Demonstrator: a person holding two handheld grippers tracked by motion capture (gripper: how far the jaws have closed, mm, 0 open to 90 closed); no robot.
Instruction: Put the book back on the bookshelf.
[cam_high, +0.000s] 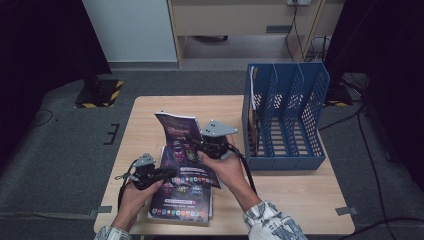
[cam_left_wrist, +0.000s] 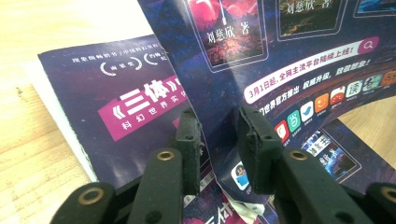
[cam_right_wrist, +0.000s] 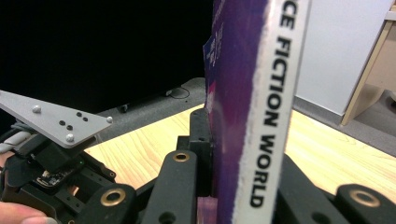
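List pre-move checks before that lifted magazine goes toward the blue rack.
1. Right gripper clamped on the lifted magazine: ok, its jaws pinch the spine in the right gripper view.
2. Left gripper grip on the lower edge: not ok, a gap shows beside the page.
3. Magazine clear of the stack beneath: ok, raised.
4. File rack upright on the table: ok.
5. Free slot: ok, the middle and right slots look empty; the left one holds magazines.
6. Cover flat: not ok, it bows.
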